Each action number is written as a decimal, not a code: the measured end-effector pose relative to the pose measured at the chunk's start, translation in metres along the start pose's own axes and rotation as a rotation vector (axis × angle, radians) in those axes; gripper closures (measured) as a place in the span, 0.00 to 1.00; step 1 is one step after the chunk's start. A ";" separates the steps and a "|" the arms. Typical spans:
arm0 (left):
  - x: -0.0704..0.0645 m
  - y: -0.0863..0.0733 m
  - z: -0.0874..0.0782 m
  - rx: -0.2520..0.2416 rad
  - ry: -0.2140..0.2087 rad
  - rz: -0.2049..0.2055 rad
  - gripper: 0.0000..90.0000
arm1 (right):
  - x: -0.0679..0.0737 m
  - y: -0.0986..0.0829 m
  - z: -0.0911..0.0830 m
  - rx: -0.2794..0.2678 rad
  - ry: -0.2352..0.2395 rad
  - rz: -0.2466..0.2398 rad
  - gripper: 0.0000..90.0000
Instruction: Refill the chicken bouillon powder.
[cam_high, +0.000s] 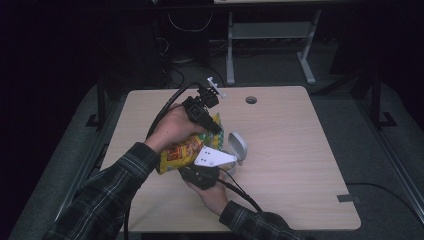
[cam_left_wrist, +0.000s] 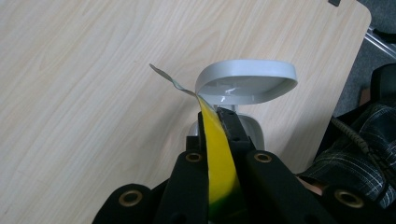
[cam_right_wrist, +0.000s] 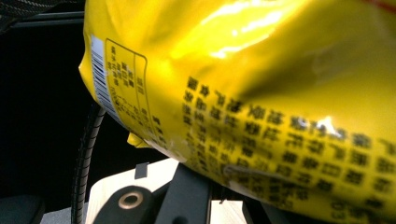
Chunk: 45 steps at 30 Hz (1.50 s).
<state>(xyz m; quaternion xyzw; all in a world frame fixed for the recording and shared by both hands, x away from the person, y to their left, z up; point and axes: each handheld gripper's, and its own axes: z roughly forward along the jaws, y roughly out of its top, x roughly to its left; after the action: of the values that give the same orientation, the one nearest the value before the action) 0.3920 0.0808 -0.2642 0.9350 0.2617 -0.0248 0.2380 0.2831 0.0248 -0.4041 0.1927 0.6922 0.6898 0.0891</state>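
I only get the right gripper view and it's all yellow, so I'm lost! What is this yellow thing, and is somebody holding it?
Observer: It's a yellow snack bag. In the left gripper view, the left gripper pinches the bag's edge, fingers shut.
Operator: Is anything else there?
Observer: Yes. A small grey device with its lid up stands on the wooden table, just beyond that pinched edge.
Operator: And where's my gripper?
Observer: In the high view, the right gripper sits under the near side of the bag, closer to the person than the left one.
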 end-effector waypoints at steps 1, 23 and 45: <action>0.001 -0.001 0.001 0.000 0.000 0.000 1.00 | 0.001 -0.001 0.000 0.008 0.002 0.010 1.00; 0.004 -0.002 0.022 0.035 -0.016 -0.007 1.00 | -0.001 -0.016 -0.002 0.020 -0.014 0.045 1.00; 0.004 -0.002 0.018 0.021 -0.012 -0.009 1.00 | -0.001 -0.014 -0.001 0.015 -0.012 0.030 1.00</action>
<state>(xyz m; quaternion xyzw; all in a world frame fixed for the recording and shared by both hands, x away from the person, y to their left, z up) 0.3956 0.0763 -0.2819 0.9362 0.2641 -0.0340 0.2295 0.2814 0.0235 -0.4178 0.2078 0.6937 0.6848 0.0817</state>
